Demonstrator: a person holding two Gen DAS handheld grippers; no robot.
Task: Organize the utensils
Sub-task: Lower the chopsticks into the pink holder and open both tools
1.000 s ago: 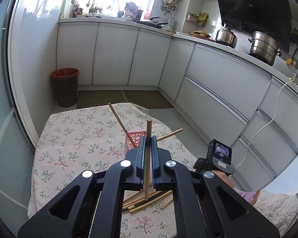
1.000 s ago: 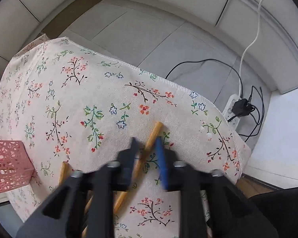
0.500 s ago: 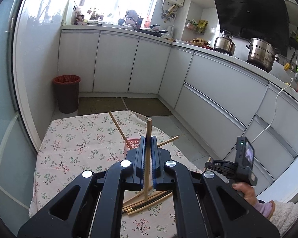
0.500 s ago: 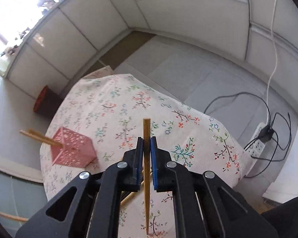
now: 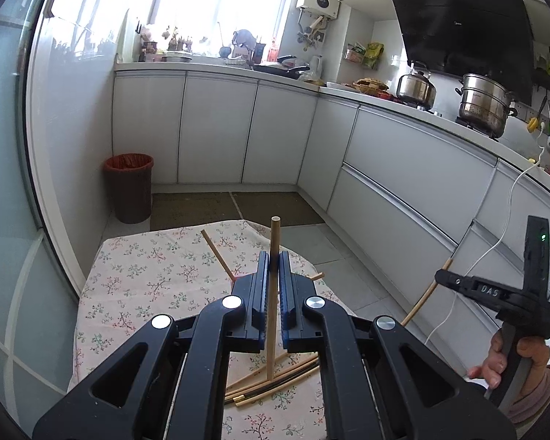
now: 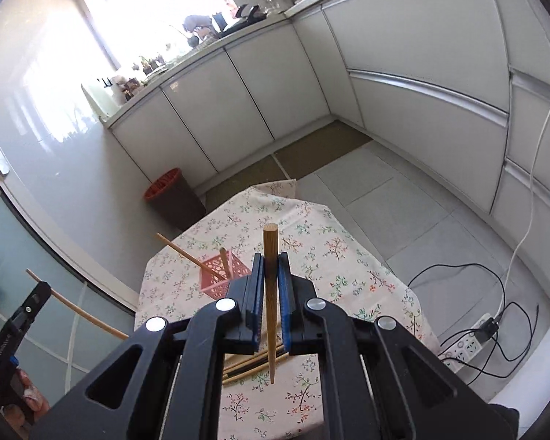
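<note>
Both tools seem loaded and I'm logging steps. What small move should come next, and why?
Probably carry the right tool toward the pink basket and lower its chopstick in. Each tool is shut on one chopstick, the basket already holds two leaning sticks, and it sits just ahead-left of the right tool on the floral tablecloth.

The left gripper (image 5: 274, 262) is clamping a chopstick (image 5: 273, 293) upright between its blue-padded jaws, above the table. The right gripper (image 6: 271, 260) is pinching a second chopstick (image 6: 270, 300) the same way, thick end up. In the left wrist view, the person's right hand (image 5: 509, 361) is wrapping its fingers around that gripper's handle, a pink cuff showing at the wrist.
</note>
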